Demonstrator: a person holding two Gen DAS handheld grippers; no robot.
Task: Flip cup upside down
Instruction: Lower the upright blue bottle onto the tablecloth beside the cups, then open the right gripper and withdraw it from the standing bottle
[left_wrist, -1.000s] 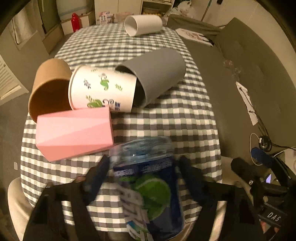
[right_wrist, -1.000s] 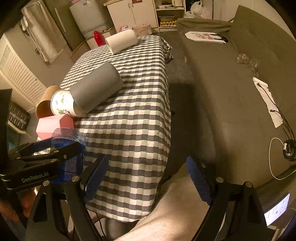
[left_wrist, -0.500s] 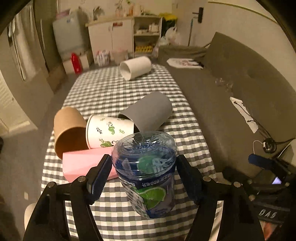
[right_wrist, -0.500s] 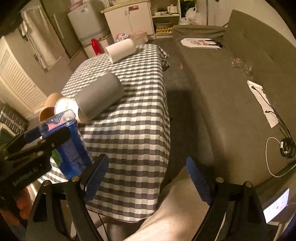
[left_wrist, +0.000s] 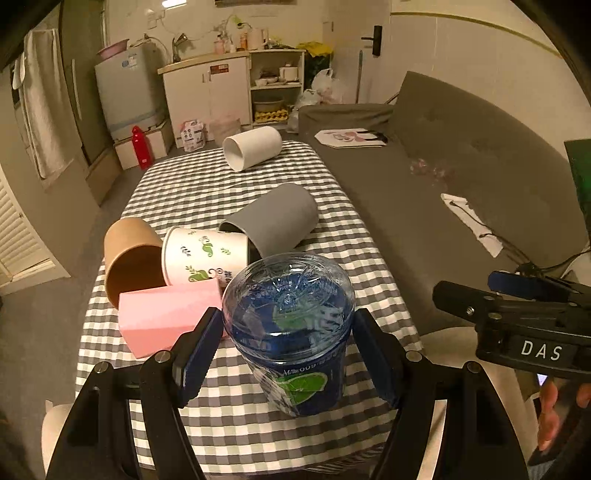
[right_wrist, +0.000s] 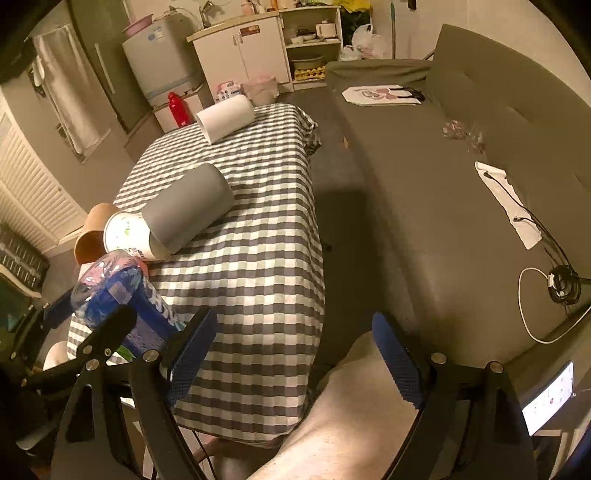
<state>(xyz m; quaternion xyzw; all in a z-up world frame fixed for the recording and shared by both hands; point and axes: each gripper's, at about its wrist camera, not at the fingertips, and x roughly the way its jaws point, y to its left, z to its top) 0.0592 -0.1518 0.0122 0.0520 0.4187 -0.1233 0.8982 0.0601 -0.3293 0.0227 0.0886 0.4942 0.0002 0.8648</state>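
Observation:
A clear blue plastic cup with a lime label (left_wrist: 291, 332) stands bottom up on the near end of the checked table (left_wrist: 236, 192). My left gripper (left_wrist: 288, 354) has its fingers on both sides of the cup; whether the pads press it I cannot tell. The cup also shows in the right wrist view (right_wrist: 118, 302), with the left gripper around it. My right gripper (right_wrist: 291, 354) is open and empty, off the table's near right corner above a beige seat.
A pink faceted cup (left_wrist: 166, 321), a brown paper cup (left_wrist: 129, 258), a printed white cup (left_wrist: 205, 258), a grey cup (left_wrist: 273, 221) and a far white cup (left_wrist: 253, 147) lie on their sides. A grey sofa (right_wrist: 461, 184) runs along the right.
The left gripper has turned the blue cup from lying tilted to standing bottom up and brought it down onto the table. The right gripper has stayed open and nearly still.

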